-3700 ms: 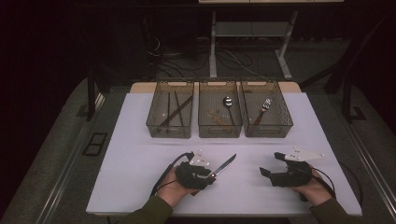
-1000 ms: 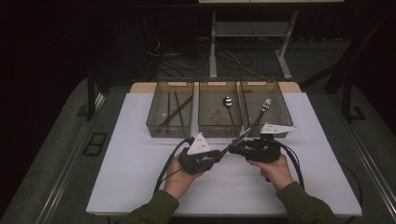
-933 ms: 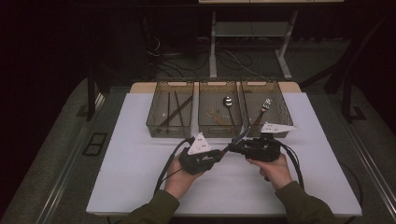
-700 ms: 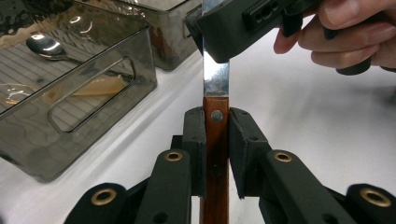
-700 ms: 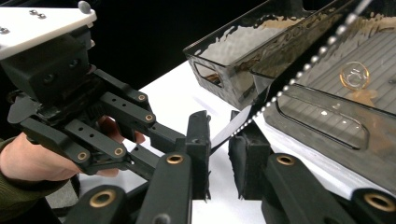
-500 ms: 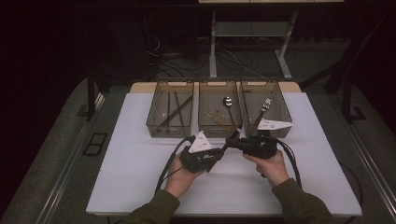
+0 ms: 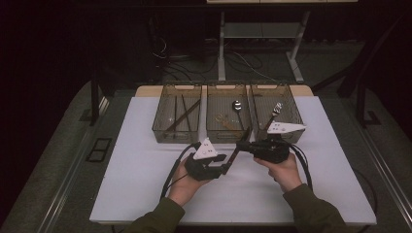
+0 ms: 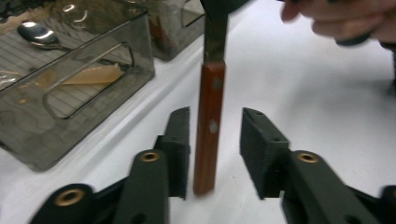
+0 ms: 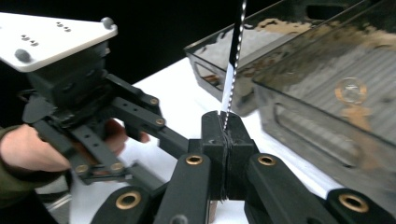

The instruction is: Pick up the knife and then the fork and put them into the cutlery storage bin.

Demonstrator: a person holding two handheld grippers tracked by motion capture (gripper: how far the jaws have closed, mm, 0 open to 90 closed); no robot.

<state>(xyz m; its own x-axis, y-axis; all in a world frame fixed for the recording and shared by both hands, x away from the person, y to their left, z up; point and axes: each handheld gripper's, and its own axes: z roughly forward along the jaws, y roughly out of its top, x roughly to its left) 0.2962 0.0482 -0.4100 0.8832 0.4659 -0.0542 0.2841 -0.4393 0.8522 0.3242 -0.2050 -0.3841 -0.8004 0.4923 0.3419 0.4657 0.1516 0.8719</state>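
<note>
While the knife (image 8: 208,126) hangs between the two tools in the middle of the table (image 7: 126,184), just in front of the middle bin (image 7: 224,121), we judge the step to be a handover from left to right, and the thing to get right is timing. On the left, the left gripper (image 8: 214,140) has its jaws spread to either side of the wooden handle, the near one close and the far one with white table showing through the gap, so it no longer carries the load; we should draw it back along the handle's line, not sideways, to avoid knocking the knife. On the right, the right gripper (image 9: 223,140) has its jaws pressed together on the blade, which rises thin and edge-on above them. We would keep that pinch firm and the wrist steady. In the high view the left hand (image 7: 187,182) lies low near the table, palm cupping its tool, and the right hand (image 7: 282,167) is held a little higher, pointing leftward.
</note>
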